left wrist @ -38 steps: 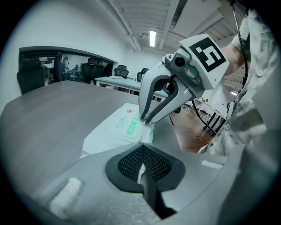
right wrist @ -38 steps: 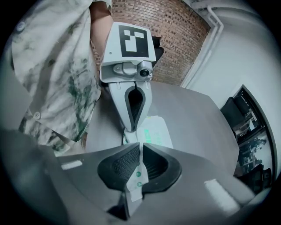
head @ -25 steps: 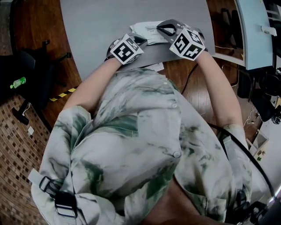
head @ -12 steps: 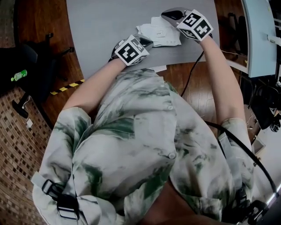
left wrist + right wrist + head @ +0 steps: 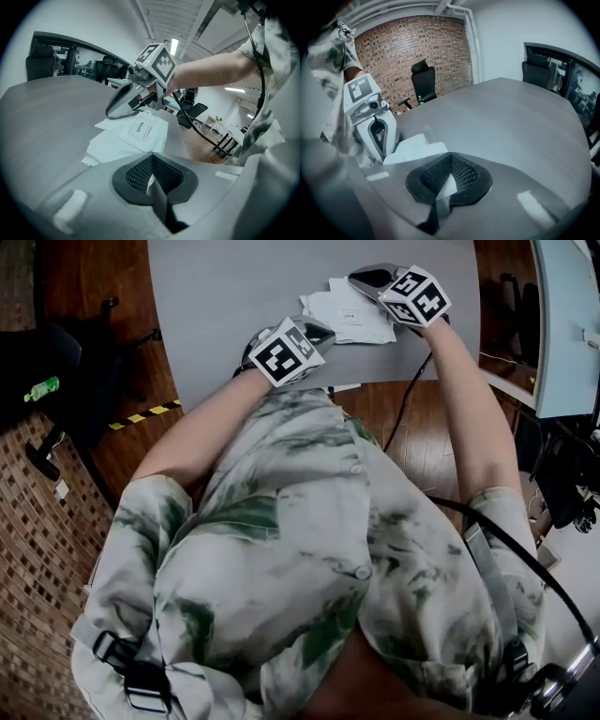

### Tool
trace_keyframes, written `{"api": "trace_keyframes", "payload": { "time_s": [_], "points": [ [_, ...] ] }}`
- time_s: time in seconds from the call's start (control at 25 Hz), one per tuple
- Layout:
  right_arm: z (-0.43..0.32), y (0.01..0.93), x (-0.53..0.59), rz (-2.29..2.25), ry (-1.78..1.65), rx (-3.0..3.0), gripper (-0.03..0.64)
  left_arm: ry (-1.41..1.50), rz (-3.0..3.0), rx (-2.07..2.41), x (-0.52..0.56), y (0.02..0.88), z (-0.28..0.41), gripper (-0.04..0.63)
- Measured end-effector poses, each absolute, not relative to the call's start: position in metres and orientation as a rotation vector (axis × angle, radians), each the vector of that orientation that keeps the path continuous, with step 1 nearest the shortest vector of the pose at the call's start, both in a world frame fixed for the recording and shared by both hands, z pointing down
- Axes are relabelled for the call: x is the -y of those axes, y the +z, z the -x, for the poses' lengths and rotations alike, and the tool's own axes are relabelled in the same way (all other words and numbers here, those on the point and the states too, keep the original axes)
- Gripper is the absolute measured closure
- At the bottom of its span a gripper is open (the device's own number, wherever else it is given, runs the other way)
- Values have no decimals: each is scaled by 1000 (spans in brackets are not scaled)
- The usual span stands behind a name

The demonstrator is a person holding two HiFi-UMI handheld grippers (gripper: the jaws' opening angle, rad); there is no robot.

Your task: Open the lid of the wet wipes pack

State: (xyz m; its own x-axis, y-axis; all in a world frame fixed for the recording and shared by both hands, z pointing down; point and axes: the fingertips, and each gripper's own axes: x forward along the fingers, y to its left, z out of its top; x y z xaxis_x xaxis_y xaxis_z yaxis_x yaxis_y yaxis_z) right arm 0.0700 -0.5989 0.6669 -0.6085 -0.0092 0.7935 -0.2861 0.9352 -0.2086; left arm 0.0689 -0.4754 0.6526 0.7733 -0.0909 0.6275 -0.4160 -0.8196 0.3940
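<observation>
The wet wipes pack (image 5: 349,315) is lying flat on the grey table (image 5: 234,296), its lid (image 5: 140,127) not yet lifted. The left gripper (image 5: 151,180) and right gripper (image 5: 449,180) are flanking it, jaws closed and empty.

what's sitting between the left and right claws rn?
The wipes pack, flat on the table. The left gripper view shows it best, with the right claw at its far edge.

Tabletop (image 5: 234,296) showing matt, smooth grey; wipes pack (image 5: 123,146) looking like soft white plastic film; floor (image 5: 84,268) gleaming as polished wood.
</observation>
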Motion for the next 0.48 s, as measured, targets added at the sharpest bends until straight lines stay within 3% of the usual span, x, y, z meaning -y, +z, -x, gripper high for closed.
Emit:
{"api": "trace_keyframes", "payload": {
  "time_s": [0.48],
  "points": [
    [-69, 657, 603, -259, 371, 2213, 615, 854, -2418, 393, 478, 656, -66, 595]
  ]
}}
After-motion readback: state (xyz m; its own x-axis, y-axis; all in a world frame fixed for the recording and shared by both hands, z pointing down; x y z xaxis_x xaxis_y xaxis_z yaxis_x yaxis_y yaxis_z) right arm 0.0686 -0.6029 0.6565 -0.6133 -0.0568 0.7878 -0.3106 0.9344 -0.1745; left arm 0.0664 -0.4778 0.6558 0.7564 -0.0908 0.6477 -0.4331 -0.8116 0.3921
